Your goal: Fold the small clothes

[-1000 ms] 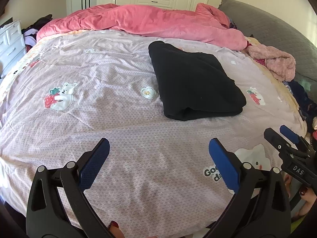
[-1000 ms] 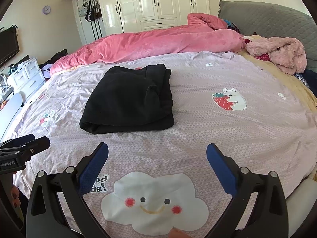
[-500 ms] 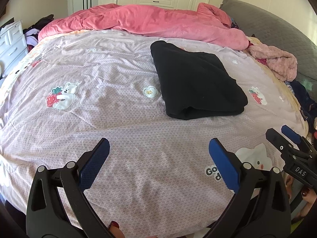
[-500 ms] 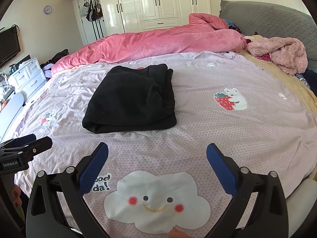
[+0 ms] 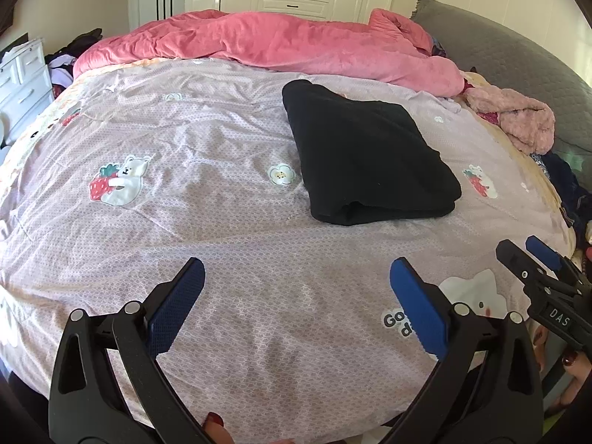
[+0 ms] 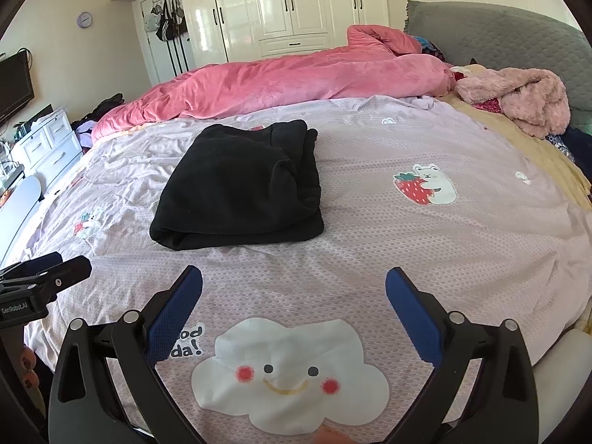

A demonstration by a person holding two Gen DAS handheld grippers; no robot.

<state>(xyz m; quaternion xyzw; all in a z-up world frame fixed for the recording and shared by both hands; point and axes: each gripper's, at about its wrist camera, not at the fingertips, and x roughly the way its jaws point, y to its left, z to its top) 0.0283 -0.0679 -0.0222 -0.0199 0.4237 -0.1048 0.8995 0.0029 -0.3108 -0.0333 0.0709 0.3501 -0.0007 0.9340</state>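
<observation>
Black garment (image 5: 366,155) lies folded mid-bed, nearer the headboard side, on the lilac sheet (image 5: 222,222). Left gripper (image 5: 296,296) and right gripper (image 6: 294,296) hover at the near edge, jaws spread, empty. Approach low; grip the thick fold edge facing the grippers. Long axis runs toward the pink blanket (image 6: 296,77).

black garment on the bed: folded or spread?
Folded. The black garment lies as a compact stack with doubled layers at its near edge; neither tool touches it.

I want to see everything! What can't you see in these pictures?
- Black garment: its type; the folds hide it in both views.
- Clock: too small to read, right view.
- Person: only fingertips show at the frame's bottom edge, left view.
</observation>
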